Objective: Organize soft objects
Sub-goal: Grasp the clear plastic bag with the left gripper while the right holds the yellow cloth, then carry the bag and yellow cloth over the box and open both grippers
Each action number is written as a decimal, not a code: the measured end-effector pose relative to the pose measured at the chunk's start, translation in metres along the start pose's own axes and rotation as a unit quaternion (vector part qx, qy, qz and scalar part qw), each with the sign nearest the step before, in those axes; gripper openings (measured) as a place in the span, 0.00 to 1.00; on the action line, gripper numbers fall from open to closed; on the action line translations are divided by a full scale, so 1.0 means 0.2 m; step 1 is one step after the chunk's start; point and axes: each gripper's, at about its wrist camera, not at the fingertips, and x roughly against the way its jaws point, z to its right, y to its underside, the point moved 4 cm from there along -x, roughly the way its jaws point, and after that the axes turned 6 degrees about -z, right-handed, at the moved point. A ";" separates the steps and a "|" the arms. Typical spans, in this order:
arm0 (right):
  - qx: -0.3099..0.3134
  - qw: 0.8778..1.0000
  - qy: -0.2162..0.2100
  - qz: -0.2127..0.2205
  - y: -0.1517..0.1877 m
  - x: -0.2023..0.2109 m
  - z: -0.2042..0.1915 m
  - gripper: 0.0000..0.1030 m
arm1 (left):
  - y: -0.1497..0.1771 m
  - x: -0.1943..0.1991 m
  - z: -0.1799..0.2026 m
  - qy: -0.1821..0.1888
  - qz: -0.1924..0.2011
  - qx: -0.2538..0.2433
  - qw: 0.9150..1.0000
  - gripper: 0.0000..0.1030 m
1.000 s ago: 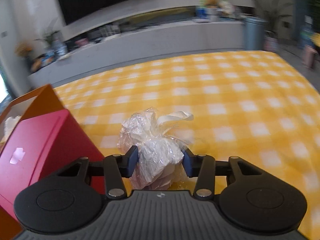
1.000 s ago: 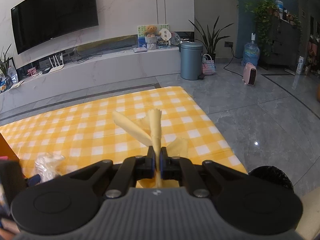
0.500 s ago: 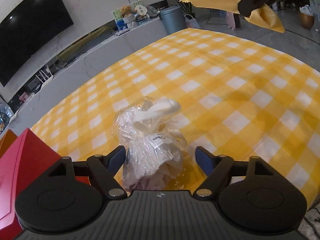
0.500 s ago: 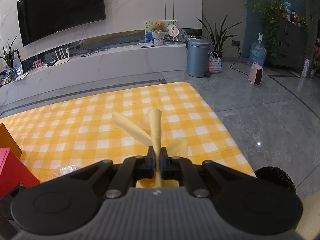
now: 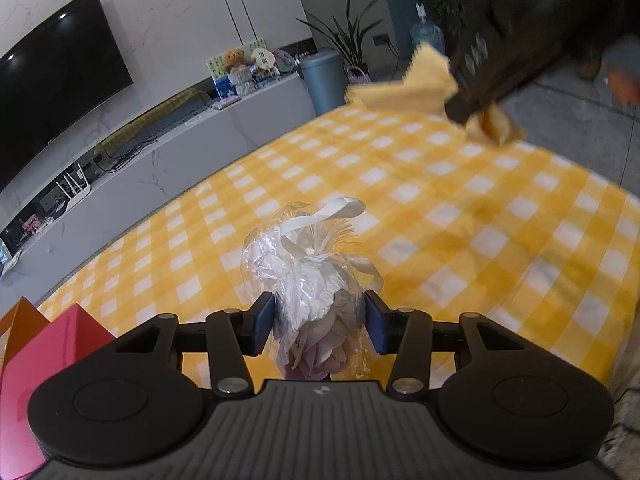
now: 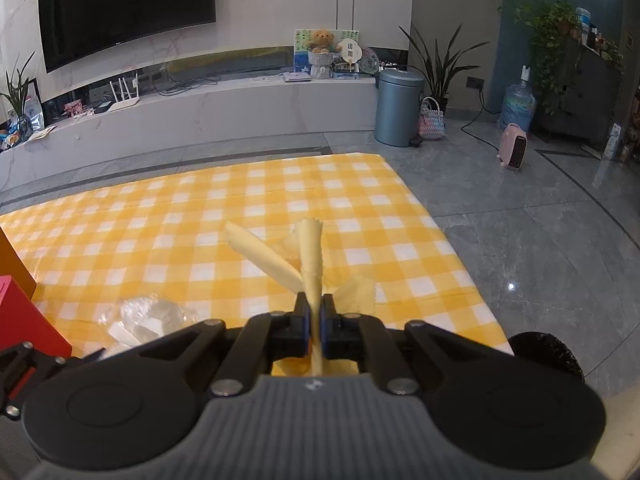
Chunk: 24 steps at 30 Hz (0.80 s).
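My left gripper [image 5: 319, 322] is shut on a clear plastic bag [image 5: 308, 276] of soft white and purple stuff with a white ribbon, held over the yellow checked cloth [image 5: 440, 200]. My right gripper [image 6: 315, 322] is shut on a pale yellow cloth [image 6: 310, 256] that sticks up between its pads. The yellow cloth [image 5: 420, 88] and the right gripper's dark body also show blurred at the upper right of the left wrist view. The plastic bag [image 6: 148, 320] shows low at the left of the right wrist view.
A red box [image 5: 44, 356] and an orange box [image 5: 20, 324] stand at the left edge of the cloth. The table's right edge [image 6: 460, 256] drops to a grey tiled floor. A TV wall and low shelf stand behind.
My left gripper opened half a second ago and has closed on the bag again, now lifted and turned right. The right gripper with the yellow cloth has come closer to the left.
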 end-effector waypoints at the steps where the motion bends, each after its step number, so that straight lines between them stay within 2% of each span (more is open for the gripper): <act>1: -0.002 1.000 0.000 -0.001 0.00 0.00 0.01 0.02 | -0.01 0.02 -0.01 0.003 0.004 0.005 1.000 0.53; 7: -0.003 1.000 0.000 0.003 0.00 0.00 0.01 0.02 | -0.06 0.20 -0.09 0.017 0.036 0.030 0.999 0.53; 15: 0.007 0.999 -0.045 0.017 -0.03 0.04 -0.08 0.02 | -0.10 0.45 -0.34 0.013 0.091 0.103 0.990 0.53; 20: 0.027 0.996 -0.082 0.028 -0.05 0.08 -0.19 0.02 | -0.09 0.61 -0.58 -0.012 0.121 0.154 0.981 0.53; 24: 0.049 0.991 -0.111 0.047 -0.06 0.14 -0.30 0.02 | -0.01 0.73 -0.82 -0.032 0.136 0.217 0.966 0.53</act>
